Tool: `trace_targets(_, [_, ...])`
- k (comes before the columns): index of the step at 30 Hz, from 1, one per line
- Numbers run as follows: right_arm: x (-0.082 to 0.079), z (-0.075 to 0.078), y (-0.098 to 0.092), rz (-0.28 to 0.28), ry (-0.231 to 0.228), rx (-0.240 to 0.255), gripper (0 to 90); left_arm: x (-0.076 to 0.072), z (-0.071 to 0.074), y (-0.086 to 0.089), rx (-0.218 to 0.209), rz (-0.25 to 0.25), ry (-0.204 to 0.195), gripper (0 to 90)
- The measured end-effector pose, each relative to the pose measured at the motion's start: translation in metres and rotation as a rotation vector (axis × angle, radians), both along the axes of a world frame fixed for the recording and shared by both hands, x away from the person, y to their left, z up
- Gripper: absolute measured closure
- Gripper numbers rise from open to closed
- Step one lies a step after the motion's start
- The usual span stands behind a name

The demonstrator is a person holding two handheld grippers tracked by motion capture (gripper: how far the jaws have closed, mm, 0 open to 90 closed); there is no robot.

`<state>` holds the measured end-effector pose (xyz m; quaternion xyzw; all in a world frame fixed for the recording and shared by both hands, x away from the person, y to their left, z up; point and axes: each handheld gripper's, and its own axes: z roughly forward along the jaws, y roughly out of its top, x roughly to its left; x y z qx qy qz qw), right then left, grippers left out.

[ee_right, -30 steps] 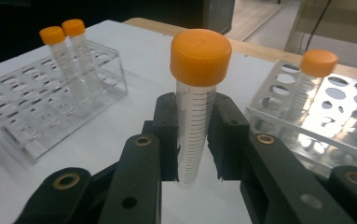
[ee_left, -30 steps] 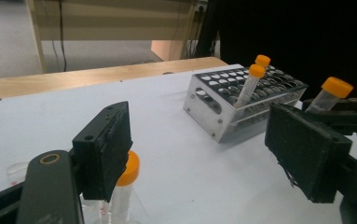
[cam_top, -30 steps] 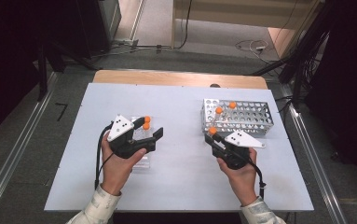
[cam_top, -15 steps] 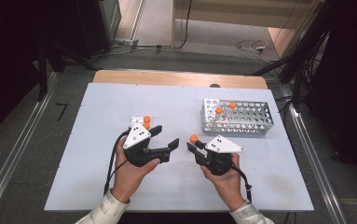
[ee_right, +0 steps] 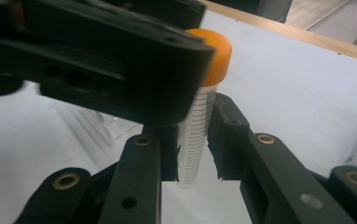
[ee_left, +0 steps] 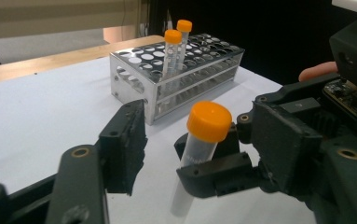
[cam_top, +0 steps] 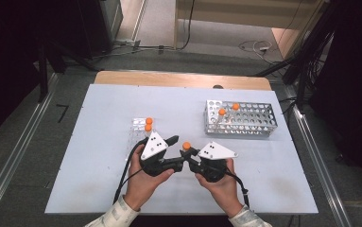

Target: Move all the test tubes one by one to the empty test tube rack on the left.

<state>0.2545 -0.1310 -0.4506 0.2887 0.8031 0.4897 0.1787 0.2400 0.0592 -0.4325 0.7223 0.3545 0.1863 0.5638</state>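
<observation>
Your right gripper [ee_right: 192, 161] has its jaws clamped on the orange-capped tube [ee_right: 199, 126], pads pressing the graduated wall low down while the cap stands clear above them. In the left gripper view the same tube [ee_left: 199, 154] stands nearly upright in those jaws, held above the white table [cam_top: 103, 123] near its front edge. Your left gripper [ee_left: 167, 154] has just been closing its jaws; the tube stands between them, but the near pad is well clear of it, so that gripper is not yet holding anything.

The risk is the handover. If your left jaws close off-centre, they push the tube sideways and may twist it out of the right grip. From the right gripper view I can't quite tell whether the left jaw already touches the cap. Let go with the right too early and the tube drops and rolls. The rack [cam_top: 240, 118] with two tubes stands well apart, out of harm.
</observation>
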Motion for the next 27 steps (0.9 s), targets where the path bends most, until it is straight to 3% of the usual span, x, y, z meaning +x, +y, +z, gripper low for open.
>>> trace_targets(5, [-0.0024,0.0009,0.0024,0.008,-0.002,0.001,72.0,-0.0007,-0.0006,0.0002,-0.003,-0.015,-0.004,51.4])
trace_targets(15, [-0.0023,0.0007,0.0029,0.012,0.001,0.002,72.0,-0.0004,-0.0029,-0.0012,0.021,-0.028,-0.004,67.4])
trace_targets(22, [-0.0024,0.0008,0.0028,0.012,0.004,0.002,71.1,-0.0008,-0.003,-0.0013,0.034,-0.026,-0.014,69.9])
trace_targets(27, [-0.0019,0.0015,0.0024,0.015,0.023,0.022,52.4,-0.0005,-0.0016,0.0013,0.03,-0.026,-0.011,70.2])
